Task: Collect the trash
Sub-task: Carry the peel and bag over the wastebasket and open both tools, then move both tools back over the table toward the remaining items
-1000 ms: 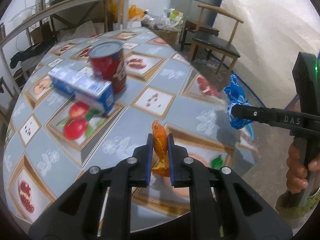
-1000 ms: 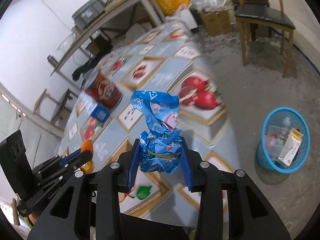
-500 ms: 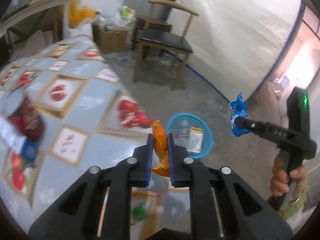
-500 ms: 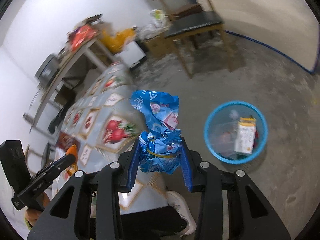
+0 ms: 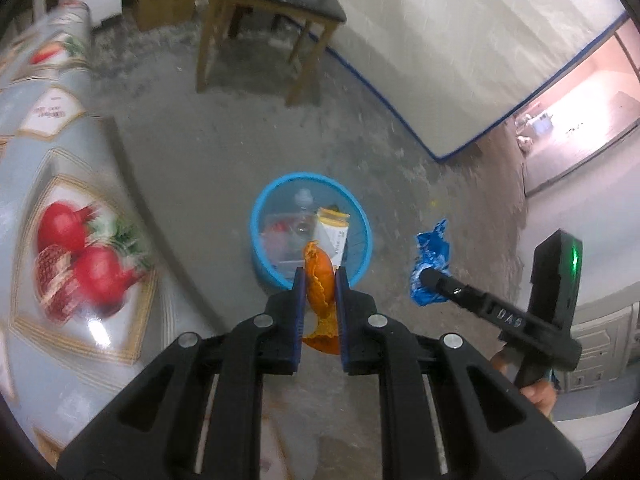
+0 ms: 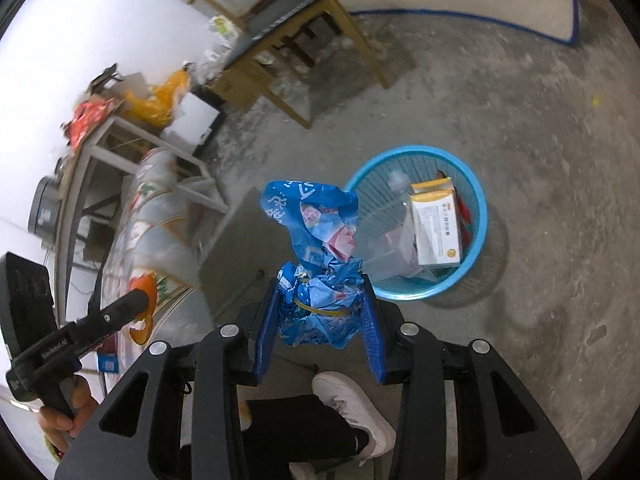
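My left gripper (image 5: 319, 276) is shut on a curled orange peel (image 5: 319, 280), held above the near rim of a round blue basket (image 5: 360, 220) on the concrete floor. The basket holds a yellow-and-white carton (image 5: 332, 232) and clear plastic. My right gripper (image 6: 322, 280) is shut on a crumpled blue wrapper (image 6: 320, 236) tied with a yellow band, just left of the basket (image 6: 478, 200). In the left wrist view the right gripper (image 5: 426, 278) holds the wrapper (image 5: 432, 268) to the basket's right. In the right wrist view the left gripper (image 6: 140, 300) holds the peel (image 6: 144, 284) at the far left.
The table with the fruit-print cloth (image 5: 52, 208) fills the left side. A wooden chair (image 5: 276, 12) stands beyond the basket, with a white wall behind it. A person's white shoe (image 6: 352, 408) and dark trouser leg are on the floor below the right gripper.
Both grippers swung away from the table top toward the floor and tilted down; the blue basket now lies just ahead of them. The peel and the wrapper stayed gripped.
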`<state>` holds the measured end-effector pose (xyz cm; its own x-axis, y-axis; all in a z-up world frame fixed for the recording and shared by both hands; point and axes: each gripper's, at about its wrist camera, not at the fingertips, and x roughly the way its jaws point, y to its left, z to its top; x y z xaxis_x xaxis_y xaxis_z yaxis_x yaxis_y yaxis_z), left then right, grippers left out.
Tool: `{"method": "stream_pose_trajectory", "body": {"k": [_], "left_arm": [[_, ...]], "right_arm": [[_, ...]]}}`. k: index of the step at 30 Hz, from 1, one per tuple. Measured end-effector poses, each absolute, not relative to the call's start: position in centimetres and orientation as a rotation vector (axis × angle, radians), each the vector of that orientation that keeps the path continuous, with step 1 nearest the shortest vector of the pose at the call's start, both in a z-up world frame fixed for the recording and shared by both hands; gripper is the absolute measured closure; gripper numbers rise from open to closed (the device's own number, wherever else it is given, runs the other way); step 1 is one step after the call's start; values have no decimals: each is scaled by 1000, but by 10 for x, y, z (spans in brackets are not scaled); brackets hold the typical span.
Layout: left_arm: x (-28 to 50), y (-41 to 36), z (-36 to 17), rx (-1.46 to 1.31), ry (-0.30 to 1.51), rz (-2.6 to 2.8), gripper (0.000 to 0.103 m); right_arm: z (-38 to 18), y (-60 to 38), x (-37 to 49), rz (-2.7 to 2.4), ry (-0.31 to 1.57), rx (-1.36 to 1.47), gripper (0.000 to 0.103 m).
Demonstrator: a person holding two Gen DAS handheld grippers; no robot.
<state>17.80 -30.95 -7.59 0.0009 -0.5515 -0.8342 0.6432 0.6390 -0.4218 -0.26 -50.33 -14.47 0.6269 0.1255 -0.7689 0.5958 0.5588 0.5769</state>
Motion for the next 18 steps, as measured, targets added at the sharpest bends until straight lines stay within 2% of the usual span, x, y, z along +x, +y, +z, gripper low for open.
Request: {"method": "stream_pose_trajectory", "body": {"k": [7,8,9,11,18], "left_arm": [[199,-389,-93,150,1251,-954,90],[202,-396,-93,152,1240,-952,83],[203,-404,-93,153,1232,-950,78],[207,-412,-94,142,1223,-932,60],[204,-387,-83,109,1186,-924,54]], "right_arm": [[-167,-549,29,-395,858,961,64],[-171,-555,35,-411,852,950,59],[-176,-562,41,-428,852,941,50],[-187,-570,47,-459,872,943,44],[-212,-569,40,-478,921,969,43]]}}
